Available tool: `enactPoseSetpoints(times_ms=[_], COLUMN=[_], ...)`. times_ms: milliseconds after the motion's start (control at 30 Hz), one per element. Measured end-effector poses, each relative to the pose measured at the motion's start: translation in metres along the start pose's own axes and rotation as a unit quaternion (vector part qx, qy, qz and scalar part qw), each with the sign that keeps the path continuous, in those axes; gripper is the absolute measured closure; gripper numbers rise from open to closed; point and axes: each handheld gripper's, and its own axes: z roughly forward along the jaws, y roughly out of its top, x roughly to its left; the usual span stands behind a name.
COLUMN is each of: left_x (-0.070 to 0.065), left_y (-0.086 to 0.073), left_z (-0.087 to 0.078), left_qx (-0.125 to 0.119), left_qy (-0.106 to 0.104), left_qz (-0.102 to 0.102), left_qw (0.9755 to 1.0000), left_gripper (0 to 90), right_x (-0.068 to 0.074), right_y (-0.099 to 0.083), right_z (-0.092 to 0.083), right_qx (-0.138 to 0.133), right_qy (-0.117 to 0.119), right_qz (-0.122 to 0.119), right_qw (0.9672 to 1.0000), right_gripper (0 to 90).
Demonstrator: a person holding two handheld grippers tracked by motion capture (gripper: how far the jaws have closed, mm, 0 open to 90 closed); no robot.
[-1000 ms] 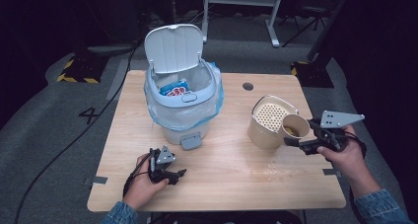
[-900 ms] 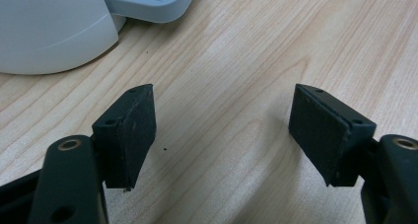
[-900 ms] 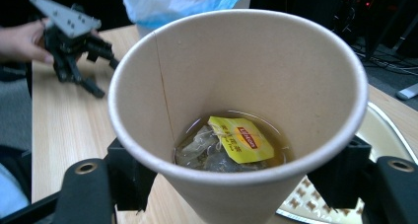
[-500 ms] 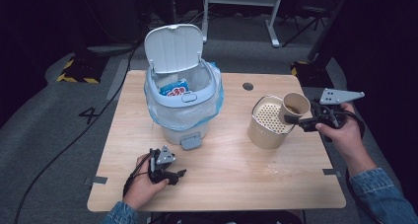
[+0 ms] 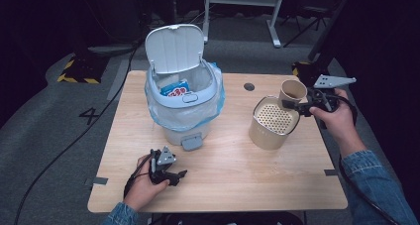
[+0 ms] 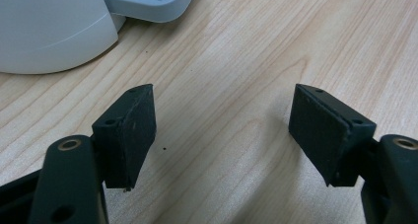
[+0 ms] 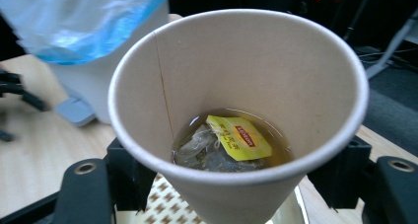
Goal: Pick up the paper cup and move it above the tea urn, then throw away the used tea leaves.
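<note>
High view: the right gripper (image 5: 299, 106) pinches a paper cup (image 5: 292, 92) in its jaws, upright, just above the far rim of the perforated canister (image 5: 270, 131) on the table (image 5: 237, 180); the left gripper (image 5: 171, 174), jaws spread, rests well apart.

Overhead light is falling evenly on the tabletop (image 5: 223, 185), while the floor and room around it are sinking into near black. Soft shadows are lying beside the things. The high view is looking slightly grainy. In the right gripper view, the blue bag (image 7: 88, 17) is blurring and glaring.
</note>
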Motion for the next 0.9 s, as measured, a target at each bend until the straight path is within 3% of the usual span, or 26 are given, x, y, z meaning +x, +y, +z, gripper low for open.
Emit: enactPoseSetpoints(times_ms=[167, 300, 467, 667, 833, 900], left_x=[0.0, 0.0, 0.0, 0.0, 0.0, 0.0], left_y=[0.0, 0.0, 0.0, 0.0, 0.0, 0.0], left_z=[0.0, 0.0, 0.0, 0.0, 0.0, 0.0], left_qx=[0.0, 0.0, 0.0, 0.0, 0.0, 0.0], left_qy=[0.0, 0.0, 0.0, 0.002, 0.001, 0.001], left_qz=[0.0, 0.0, 0.0, -0.001, -0.001, -0.001], left_qw=[1.0, 1.0, 1.0, 1.0, 1.0, 1.0], left_gripper=[26.5, 26.5, 26.5, 26.5, 26.5, 26.5], right_x=[-0.004, -0.004, -0.004, -0.007, -0.006, -0.005], right_y=[-0.002, -0.004, -0.005, -0.01, -0.012, -0.012], right_z=[0.012, 0.018, 0.018, 0.017, 0.014, 0.013], right_qx=[0.007, 0.014, 0.025, 0.029, 0.024, 0.029], right_qy=[-0.013, -0.021, -0.037, -0.045, -0.055, -0.066], right_qz=[-0.004, -0.021, -0.051, -0.064, -0.104, -0.131], right_qw=[0.9999, 0.9994, 0.9977, 0.9965, 0.9928, 0.9888], right_gripper=[29.6, 29.6, 29.6, 29.8, 30.1, 30.3])
